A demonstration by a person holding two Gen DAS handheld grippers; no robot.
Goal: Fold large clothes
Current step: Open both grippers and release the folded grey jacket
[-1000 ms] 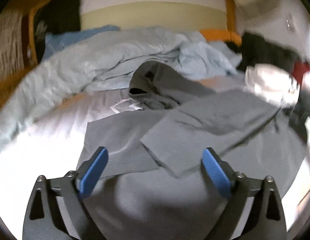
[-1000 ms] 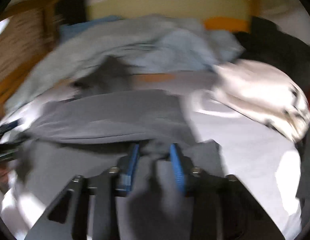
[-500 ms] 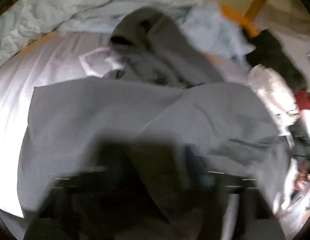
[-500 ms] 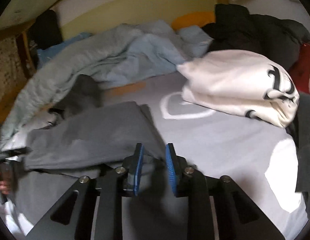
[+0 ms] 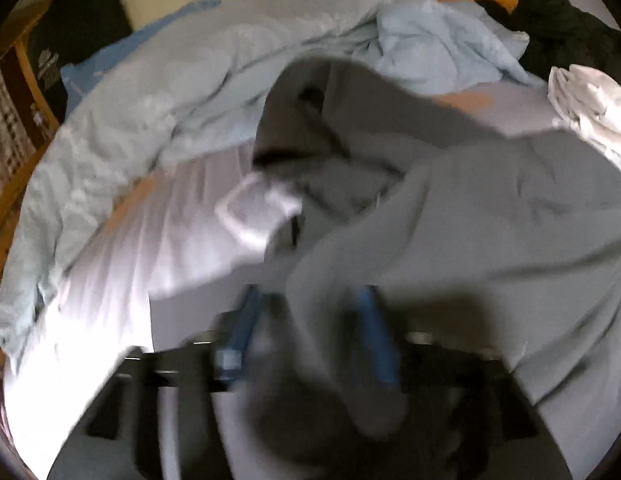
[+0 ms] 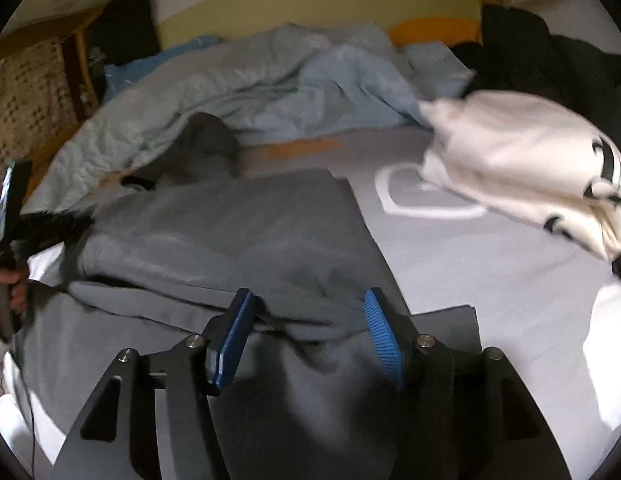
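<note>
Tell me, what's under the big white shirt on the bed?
The white shirt lies on the grey bedsheet, covering part of a white heart outline. Anything else beneath it is hidden.

Both cameras ride just behind their own fingers, tilted down over the bed (image 6: 490,264) and facing its headboard at 12 o'clock. The left view sits close above the grey garment (image 5: 490,216); the right view looks from further right. Both share the blue duvet (image 5: 214,80) and white garment (image 6: 522,168).
</note>
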